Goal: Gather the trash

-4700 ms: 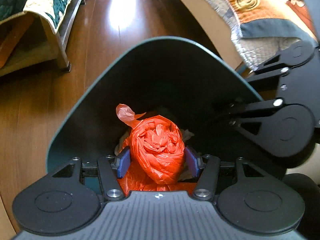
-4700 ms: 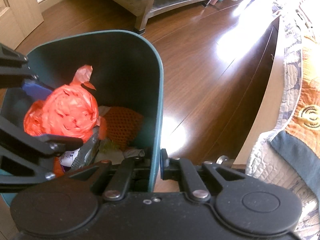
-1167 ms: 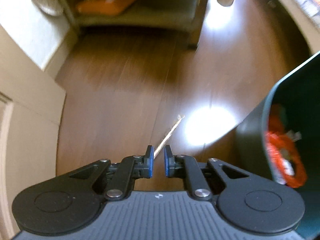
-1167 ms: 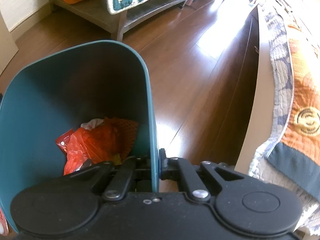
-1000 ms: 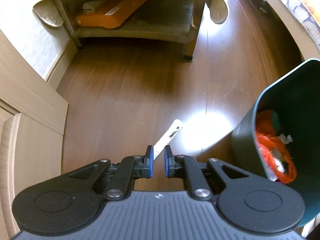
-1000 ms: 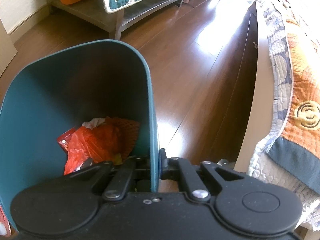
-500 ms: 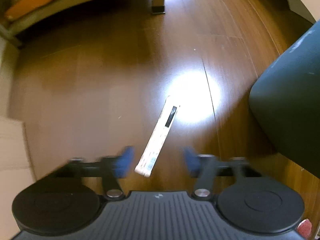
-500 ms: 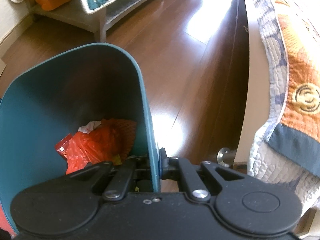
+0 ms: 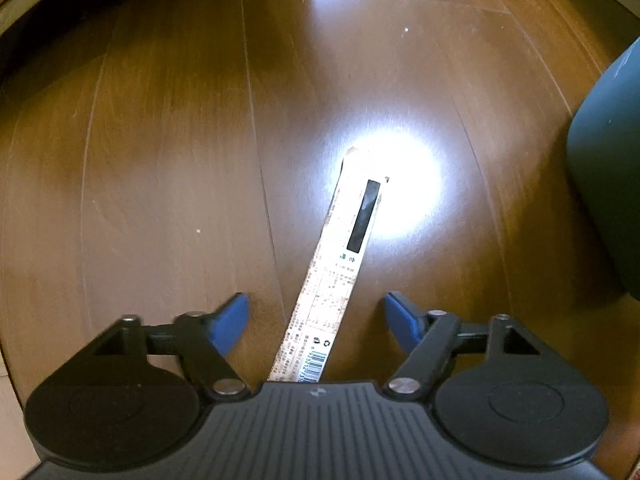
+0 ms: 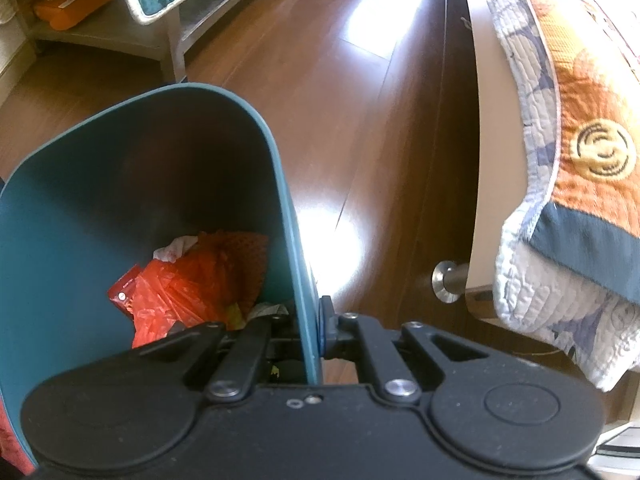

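Left gripper (image 9: 316, 314) dropped low, jaws just spread and closing astride floor wrapper (image 9: 332, 280), untouched; right gripper (image 10: 310, 328) clamped on bin (image 10: 280, 184) rim, pickup next

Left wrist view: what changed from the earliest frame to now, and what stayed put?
The left gripper let go of the orange bag, which now lies in the teal bin. It then dropped toward the floor, and its jaws have just opened around a long paper wrapper without touching it. The right gripper stays clamped on the bin's rim.
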